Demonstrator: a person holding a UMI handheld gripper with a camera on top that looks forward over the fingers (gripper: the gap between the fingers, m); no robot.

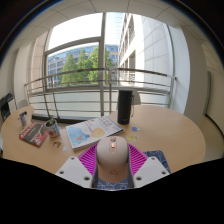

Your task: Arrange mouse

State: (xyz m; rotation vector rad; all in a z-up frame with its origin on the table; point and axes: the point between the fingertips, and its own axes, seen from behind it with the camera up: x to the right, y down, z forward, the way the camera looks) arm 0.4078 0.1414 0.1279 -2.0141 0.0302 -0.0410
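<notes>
A beige computer mouse sits between my gripper's fingers, its nose pointing away from me. The magenta pads press against both of its sides, so the gripper is shut on the mouse. The mouse is held above the round wooden table, over a blue patterned mouse mat whose edge shows to the right of the fingers.
A dark cylindrical speaker stands beyond the fingers at the table's far side. An open booklet lies ahead to the left. A mug and small items sit farther left. A railing and large window lie behind the table.
</notes>
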